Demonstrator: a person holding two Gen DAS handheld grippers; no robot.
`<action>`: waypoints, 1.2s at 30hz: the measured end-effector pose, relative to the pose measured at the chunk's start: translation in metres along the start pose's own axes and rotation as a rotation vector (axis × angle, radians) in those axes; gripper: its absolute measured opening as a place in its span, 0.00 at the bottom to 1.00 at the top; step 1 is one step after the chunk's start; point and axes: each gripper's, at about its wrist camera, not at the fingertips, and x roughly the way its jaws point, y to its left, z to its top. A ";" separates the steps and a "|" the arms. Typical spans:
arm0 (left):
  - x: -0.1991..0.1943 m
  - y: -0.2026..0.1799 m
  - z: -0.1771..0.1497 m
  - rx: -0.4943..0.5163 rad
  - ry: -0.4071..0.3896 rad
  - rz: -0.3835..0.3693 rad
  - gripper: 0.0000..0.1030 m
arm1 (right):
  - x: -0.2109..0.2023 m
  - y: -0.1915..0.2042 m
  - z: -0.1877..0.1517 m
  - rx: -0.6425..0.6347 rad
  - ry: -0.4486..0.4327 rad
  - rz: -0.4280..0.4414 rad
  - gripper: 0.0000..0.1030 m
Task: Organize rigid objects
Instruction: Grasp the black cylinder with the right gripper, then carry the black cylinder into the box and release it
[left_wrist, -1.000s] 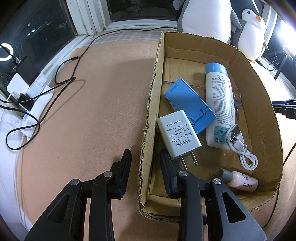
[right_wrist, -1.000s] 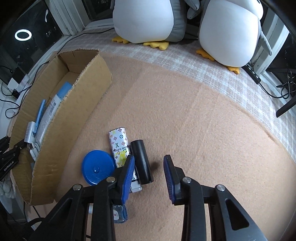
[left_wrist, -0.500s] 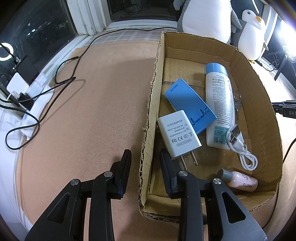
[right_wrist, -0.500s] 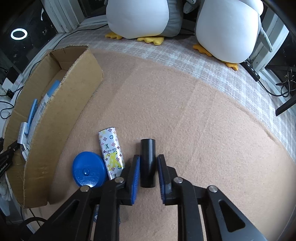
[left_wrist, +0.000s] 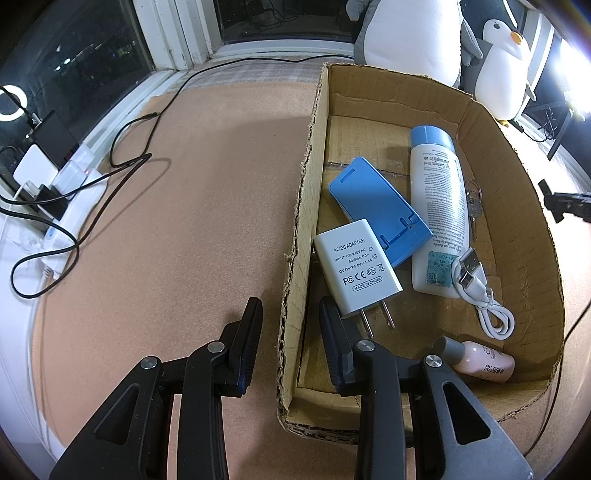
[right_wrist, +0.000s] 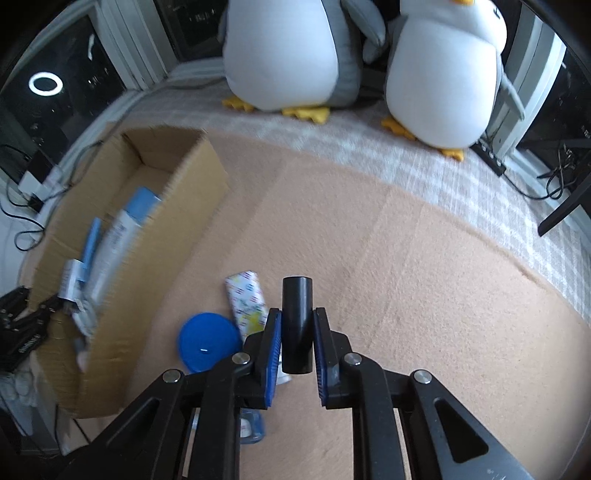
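Observation:
My right gripper (right_wrist: 296, 321) is shut on a black cylinder (right_wrist: 296, 314) and holds it above the tan mat. Left of it on the mat lie a patterned white tube (right_wrist: 246, 303) and a blue round lid (right_wrist: 208, 341). The cardboard box (left_wrist: 517, 177) holds a white AC adapter (left_wrist: 356, 267), a blue phone stand (left_wrist: 378, 208), a white bottle with a blue cap (left_wrist: 437, 206), keys (left_wrist: 472, 206), a white USB cable (left_wrist: 484, 299) and a small pink bottle (left_wrist: 476, 360). My left gripper (left_wrist: 290, 325) is open, its jaws straddling the box's near left wall (left_wrist: 301, 236).
Two plush penguins (right_wrist: 288, 55) sit at the far edge of the mat. A power strip with black cables (left_wrist: 62, 192) lies at the left by the window. A small clear item (right_wrist: 253, 426) lies under my right gripper. The box also shows at the left of the right wrist view (right_wrist: 155, 236).
My right gripper moved over the black cylinder, closed on it and lifted it off the mat. The left gripper has not moved.

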 end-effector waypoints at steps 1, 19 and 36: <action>0.000 0.000 0.000 0.000 0.000 0.000 0.29 | -0.005 0.002 -0.001 0.000 -0.011 0.007 0.14; -0.001 0.000 0.000 -0.002 -0.001 0.000 0.29 | -0.035 0.085 0.025 -0.095 -0.114 0.135 0.14; -0.001 -0.001 0.000 -0.002 -0.001 -0.001 0.29 | -0.005 0.126 0.035 -0.168 -0.076 0.130 0.14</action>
